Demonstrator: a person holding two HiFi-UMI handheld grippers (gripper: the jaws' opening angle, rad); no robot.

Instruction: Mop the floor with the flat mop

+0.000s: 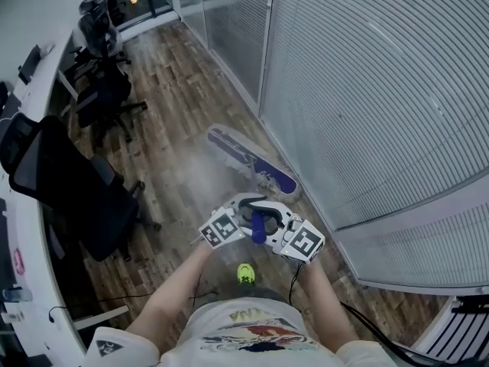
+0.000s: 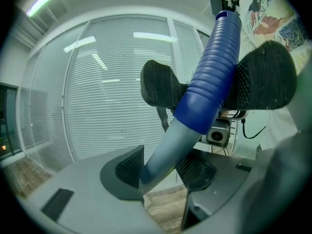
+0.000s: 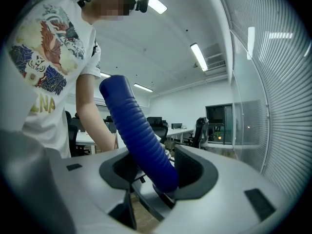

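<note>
Wooden floor (image 1: 172,121) under flat mop (image 1: 252,163), head view only

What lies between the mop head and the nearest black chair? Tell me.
Nothing but bare wood floor between the mop head and the chair, as the head view shows.

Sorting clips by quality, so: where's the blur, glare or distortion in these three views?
Head view: mop head blurred. Left gripper view: fisheye bows the blinds, lights mirrored in them. Right gripper view: mop handle sharp, ceiling lamps bright.
</note>
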